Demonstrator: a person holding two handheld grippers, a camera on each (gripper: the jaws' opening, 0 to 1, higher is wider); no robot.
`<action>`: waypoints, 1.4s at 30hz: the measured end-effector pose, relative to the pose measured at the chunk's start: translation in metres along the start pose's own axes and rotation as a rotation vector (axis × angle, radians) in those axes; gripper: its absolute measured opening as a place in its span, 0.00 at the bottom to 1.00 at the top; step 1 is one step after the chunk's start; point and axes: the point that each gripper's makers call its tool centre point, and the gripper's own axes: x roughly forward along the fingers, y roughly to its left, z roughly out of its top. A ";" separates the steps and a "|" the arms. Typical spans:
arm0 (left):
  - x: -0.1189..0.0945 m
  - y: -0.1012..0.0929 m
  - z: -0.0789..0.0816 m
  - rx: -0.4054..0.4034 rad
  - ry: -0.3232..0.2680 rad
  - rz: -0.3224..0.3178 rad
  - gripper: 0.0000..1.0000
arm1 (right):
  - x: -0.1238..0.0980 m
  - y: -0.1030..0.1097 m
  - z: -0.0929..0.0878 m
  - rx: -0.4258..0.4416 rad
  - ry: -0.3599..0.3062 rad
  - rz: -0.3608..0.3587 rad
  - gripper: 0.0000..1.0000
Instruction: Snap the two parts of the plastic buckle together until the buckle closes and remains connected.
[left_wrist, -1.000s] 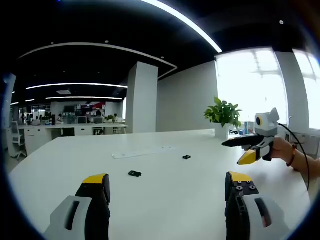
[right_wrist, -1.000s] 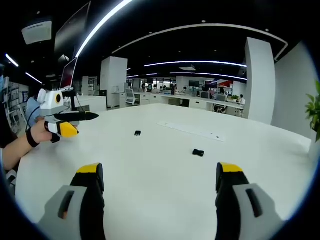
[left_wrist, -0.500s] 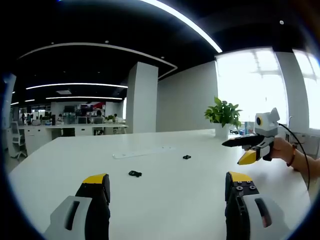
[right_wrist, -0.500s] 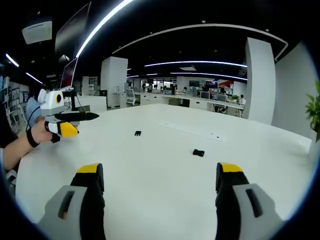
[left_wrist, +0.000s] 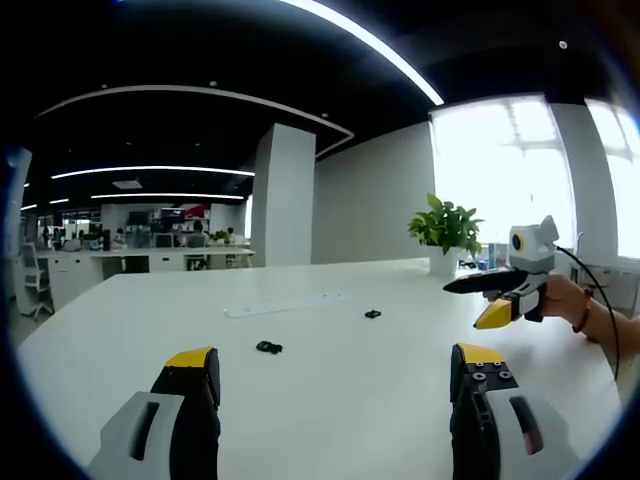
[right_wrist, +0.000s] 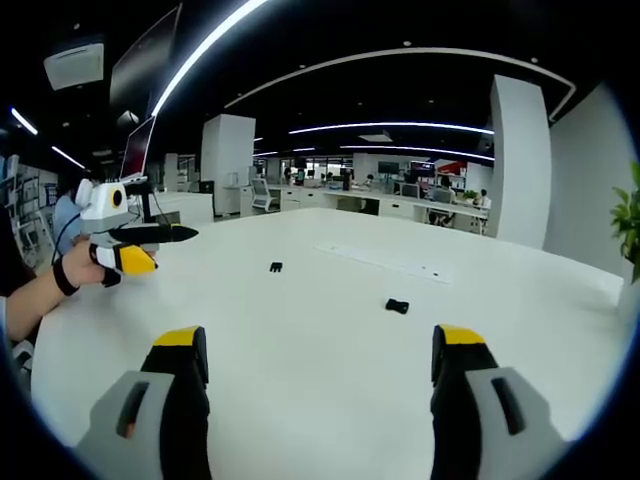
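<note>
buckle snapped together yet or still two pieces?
Not joined. Two small black plastic buckle parts lie apart on the white table: one nearer, one farther. Both open grippers, left and right, hold nothing.

Right claw (right_wrist: 315, 365) agape above table (right_wrist: 300, 330); buckle halves (right_wrist: 397, 305), (right_wrist: 275, 266) apart.

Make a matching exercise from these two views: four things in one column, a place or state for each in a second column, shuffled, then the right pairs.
1. left gripper
2. buckle part
3. potted plant
4. white strip

A. stands at the table's far edge by the window
B. lies flat beyond both buckle parts
C. jaws open, holding nothing
D. small, black, loose on the white table

Pairs: 1-C, 2-D, 3-A, 4-B
</note>
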 end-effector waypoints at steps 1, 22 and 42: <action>0.000 0.001 0.000 -0.003 0.000 0.001 0.97 | 0.000 0.001 -0.001 0.003 0.001 0.002 0.93; -0.001 -0.004 0.003 -0.019 -0.013 -0.013 0.97 | -0.001 -0.002 0.002 0.014 -0.009 0.000 0.92; 0.009 -0.008 -0.001 0.021 0.008 -0.018 0.97 | 0.003 -0.014 0.007 0.030 -0.042 -0.019 0.90</action>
